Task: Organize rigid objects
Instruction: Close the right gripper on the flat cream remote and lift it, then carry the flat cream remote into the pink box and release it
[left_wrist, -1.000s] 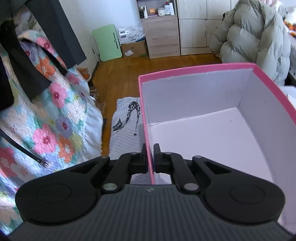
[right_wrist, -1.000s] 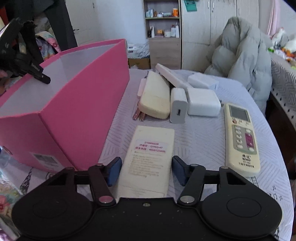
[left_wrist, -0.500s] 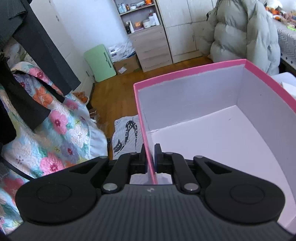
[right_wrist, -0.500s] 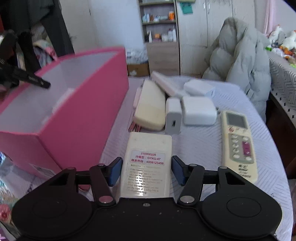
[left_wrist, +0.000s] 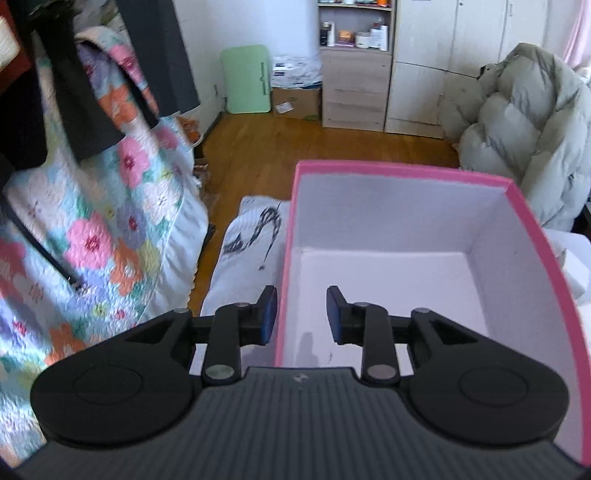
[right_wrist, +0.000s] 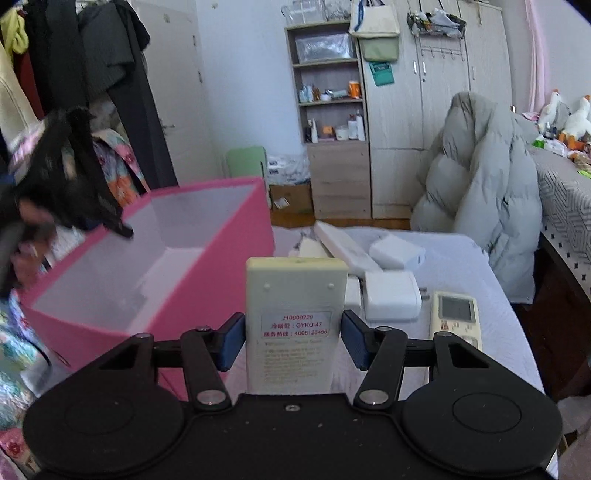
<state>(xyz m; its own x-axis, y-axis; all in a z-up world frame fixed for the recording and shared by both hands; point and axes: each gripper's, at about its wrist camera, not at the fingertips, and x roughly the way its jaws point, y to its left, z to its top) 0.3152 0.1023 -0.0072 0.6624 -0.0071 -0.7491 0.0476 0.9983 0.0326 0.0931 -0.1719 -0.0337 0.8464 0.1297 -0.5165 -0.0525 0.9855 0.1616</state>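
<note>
- Right gripper (right_wrist: 293, 341): clamping a cream slab-shaped plastic remote (right_wrist: 295, 317), label side up, lifted above the counter (right_wrist: 461, 258).
- Left gripper (left_wrist: 300, 314): jaws standing apart, straddling the near wall of the pink cardboard box (left_wrist: 517, 206), matte white inside.

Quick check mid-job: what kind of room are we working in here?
Most likely a lived-in bedroom. A floral quilt hangs at the left, light wooden wardrobe doors line the far wall, and plush toy geese sit on a grey patterned bedspread at the right.
</note>
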